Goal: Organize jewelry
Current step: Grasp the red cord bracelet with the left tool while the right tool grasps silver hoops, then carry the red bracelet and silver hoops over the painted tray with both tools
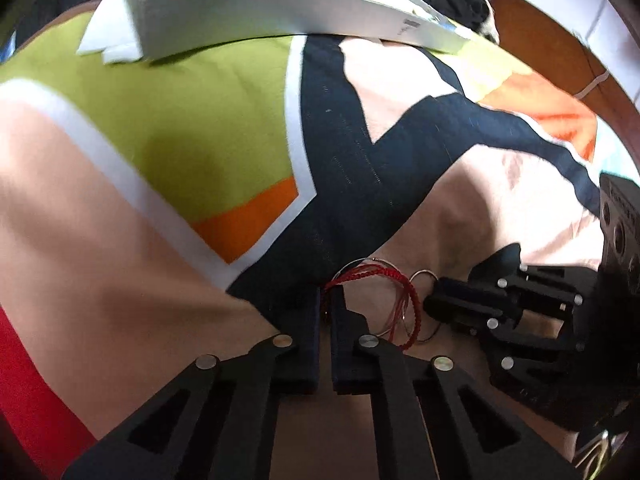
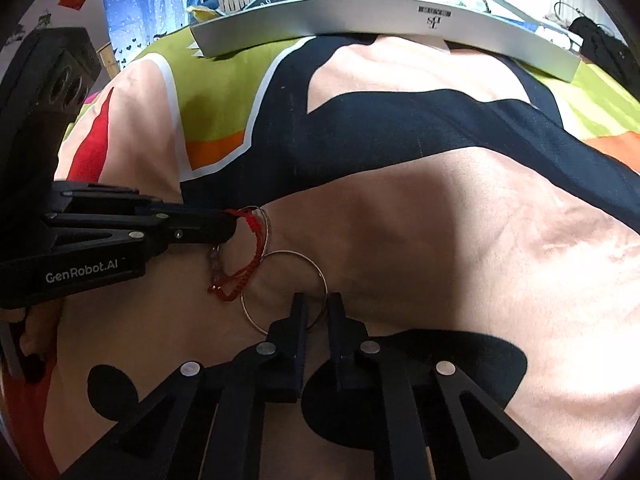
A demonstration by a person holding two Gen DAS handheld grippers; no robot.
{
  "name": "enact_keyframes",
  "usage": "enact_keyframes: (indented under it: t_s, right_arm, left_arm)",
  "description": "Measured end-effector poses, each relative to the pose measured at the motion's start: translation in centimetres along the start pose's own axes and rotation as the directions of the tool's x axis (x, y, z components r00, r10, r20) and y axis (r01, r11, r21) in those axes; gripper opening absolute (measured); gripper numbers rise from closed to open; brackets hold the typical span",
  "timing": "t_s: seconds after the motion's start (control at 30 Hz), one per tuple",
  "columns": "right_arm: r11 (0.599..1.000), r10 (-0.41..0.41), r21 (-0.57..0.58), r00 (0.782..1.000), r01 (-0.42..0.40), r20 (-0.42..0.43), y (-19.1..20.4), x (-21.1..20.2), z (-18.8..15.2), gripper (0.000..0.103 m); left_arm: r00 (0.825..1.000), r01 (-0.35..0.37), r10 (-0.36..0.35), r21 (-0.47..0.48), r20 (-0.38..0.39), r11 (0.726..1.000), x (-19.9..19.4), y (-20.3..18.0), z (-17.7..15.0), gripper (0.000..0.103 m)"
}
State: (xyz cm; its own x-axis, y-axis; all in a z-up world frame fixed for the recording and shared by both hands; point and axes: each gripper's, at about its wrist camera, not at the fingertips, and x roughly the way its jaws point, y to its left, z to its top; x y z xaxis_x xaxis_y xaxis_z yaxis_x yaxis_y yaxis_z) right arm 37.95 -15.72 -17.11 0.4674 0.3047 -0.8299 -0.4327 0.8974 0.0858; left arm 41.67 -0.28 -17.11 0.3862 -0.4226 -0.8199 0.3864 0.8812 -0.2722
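Bedspread (image 2: 440, 240): blocks of pink, lime green, navy, orange, red, white-edged. Braided cord bracelet (image 2: 248, 256): red. Ring bangle (image 2: 320, 276): silver. Box (image 2: 360, 16): white. Grippers: black.

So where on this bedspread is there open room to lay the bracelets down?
Free: the wide pink stretch right of the silver ring, and the green panel below the white box. Crowded: around the red cord bracelet, where the left tool and right tool meet.
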Motion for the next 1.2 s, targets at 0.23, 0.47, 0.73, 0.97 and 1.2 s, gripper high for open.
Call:
enact_keyframes:
  t_s: [0.23, 0.47, 0.73, 0.97, 1.2]
  right_arm:
    - [0.999, -0.013, 0.043, 0.991, 0.007, 0.136, -1.0, -2.7, -0.3, 0.003]
    - [0.992, -0.018, 0.129, 0.994, 0.004, 0.108, -2.7, -2.2, -0.6, 0.003]
    - [0.988, -0.036, 0.155, 0.992, 0.017, 0.120, -3.0, -2.7, -0.9, 0.003]
    - [0.995, -0.068, 0.086, 0.972, 0.049, 0.227, -2.1, -5.0, 1.0, 0.003]
    - [0.996, -0.088, 0.062, 0.934, 0.071, 0.347, -2.9, -8.3, 4.6, 0.003]
  left_arm:
    - [0.999, 0.017, -0.017, -0.021, 0.040, 1.000, -1.6, -0.7, -1.1, 0.001]
    - [0.999, 0.035, -0.035, -0.010, 0.029, 0.999, -2.4, -1.3, -1.9, 0.001]
    - [0.999, 0.018, -0.017, -0.046, 0.035, 0.999, -3.8, -0.2, -2.4, 0.001]
    - [0.994, -0.036, 0.040, -0.047, 0.105, 0.998, -6.8, 0.1, -1.1, 0.001]
    - [0.977, -0.046, 0.060, -0.069, 0.206, 0.997, -10.1, 0.0, 2.7, 0.001]
